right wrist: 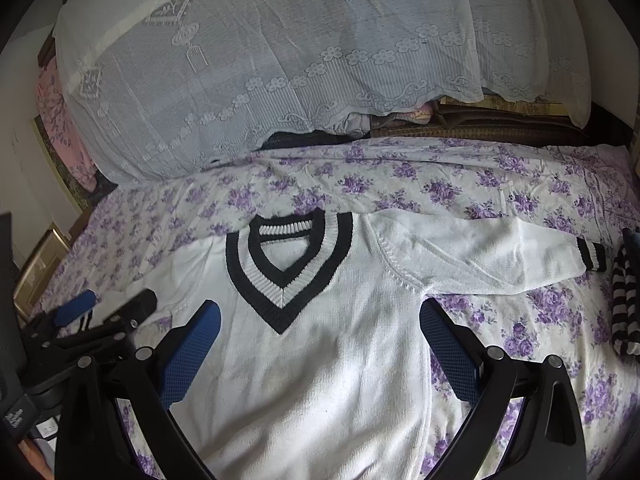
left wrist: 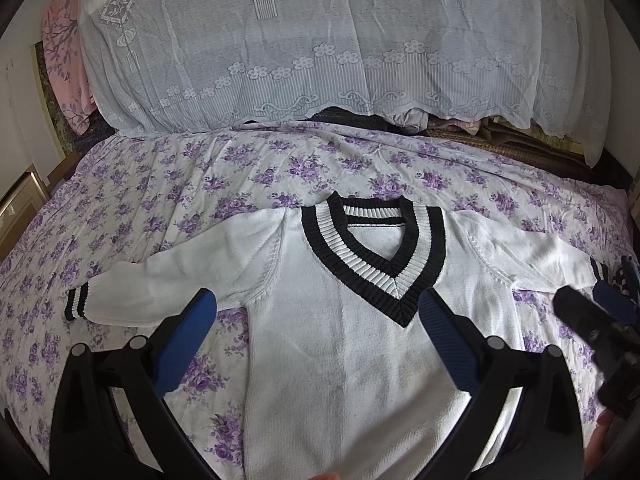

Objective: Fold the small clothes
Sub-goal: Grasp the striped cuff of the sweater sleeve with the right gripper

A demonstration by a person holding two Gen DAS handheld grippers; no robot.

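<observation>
A small white knit sweater (left wrist: 344, 360) (right wrist: 320, 380) with a black-and-white striped V-neck lies flat, front up, on the floral bedspread, both sleeves spread out sideways. Its left sleeve cuff (left wrist: 76, 302) is black-striped; its right sleeve cuff (right wrist: 592, 256) likewise. My left gripper (left wrist: 318, 308) hovers open over the chest, blue pads (left wrist: 184, 344) wide apart, nothing between them. My right gripper (right wrist: 320, 316) also stands open above the sweater's body. Each gripper shows in the other's view: the right gripper (left wrist: 600, 320) at the edge, the left gripper (right wrist: 108, 308) low left.
The bedspread (left wrist: 160, 208) with purple flowers covers the bed. A big pile under a white lace cloth (left wrist: 320, 40) rises behind the sweater. A black-and-white striped garment (right wrist: 626, 304) lies at the right edge. Framed objects (left wrist: 20, 200) lean at the left.
</observation>
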